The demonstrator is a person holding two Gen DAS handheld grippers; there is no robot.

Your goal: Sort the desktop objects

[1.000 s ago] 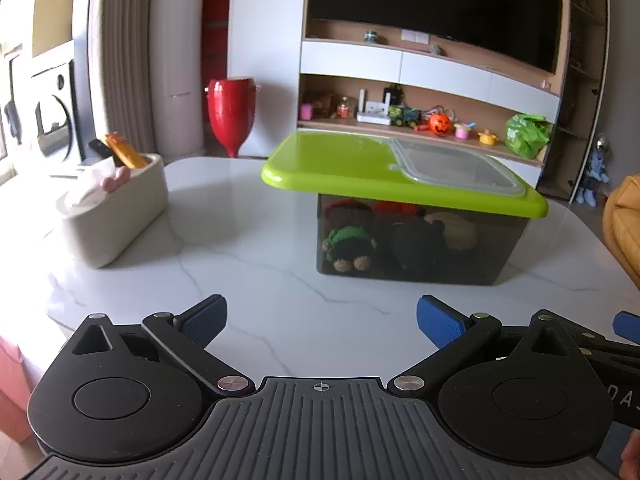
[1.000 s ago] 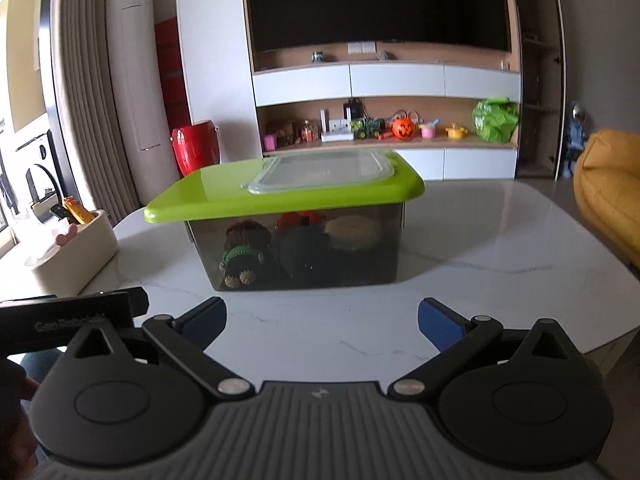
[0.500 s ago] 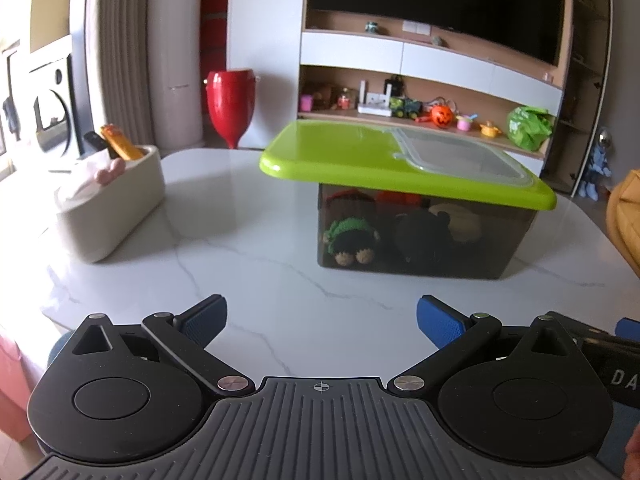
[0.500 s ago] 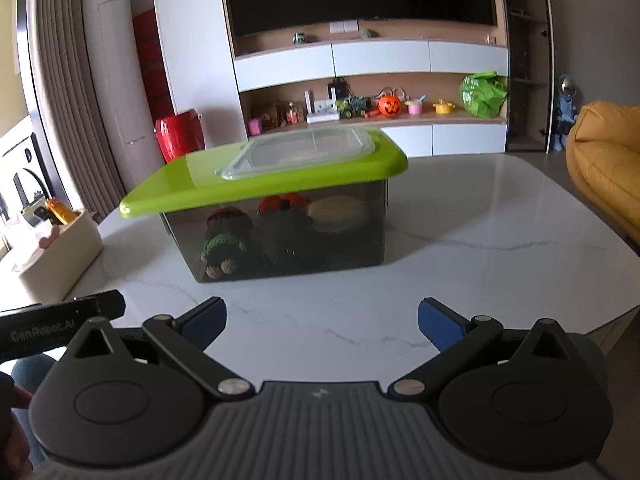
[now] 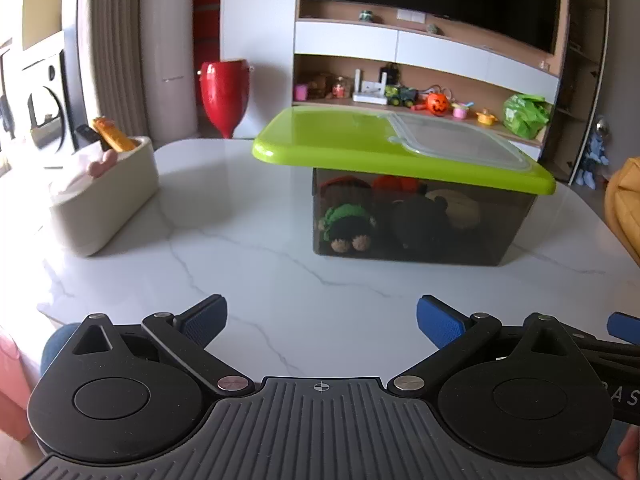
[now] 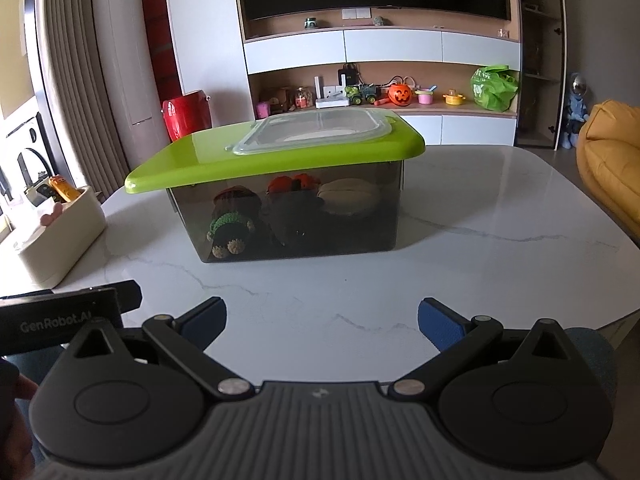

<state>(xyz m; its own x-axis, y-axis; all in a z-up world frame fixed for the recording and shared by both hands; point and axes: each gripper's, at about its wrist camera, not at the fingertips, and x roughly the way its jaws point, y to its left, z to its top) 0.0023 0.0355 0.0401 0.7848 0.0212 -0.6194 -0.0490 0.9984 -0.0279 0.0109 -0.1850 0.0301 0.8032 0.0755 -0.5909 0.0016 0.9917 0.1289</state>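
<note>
Ahead of my left tool (image 5: 320,318), well apart from it across bare marble, I log one storage box (image 5: 420,224) standing on the worktop (image 5: 248,264); from my right tool (image 6: 322,320) the same box (image 6: 320,220) sits straight ahead, slightly left of centre, also well apart.

Box: smoky translucent plastic walls, rectangular, capped by a glossy lime-green lid (image 5: 340,140) with rounded corners and a clear inset panel (image 5: 452,140). Contents, seen through the wall: crocheted soft toys, one with a green knitted band (image 5: 346,220), one with red-orange parts, one pale and rounded; details dim.

Side item: cream oblong caddy (image 5: 104,196), matte, rounded edges, at the worktop's left, holding an orange stick-like object (image 5: 114,138) and something pink.

Worktop: white polished marble, thin grey veins.

Tools: both black with blue textured pads. I read each pair of fingers as spread wide, holding nothing, touching nothing, hovering over the near edge of the worktop.
</note>
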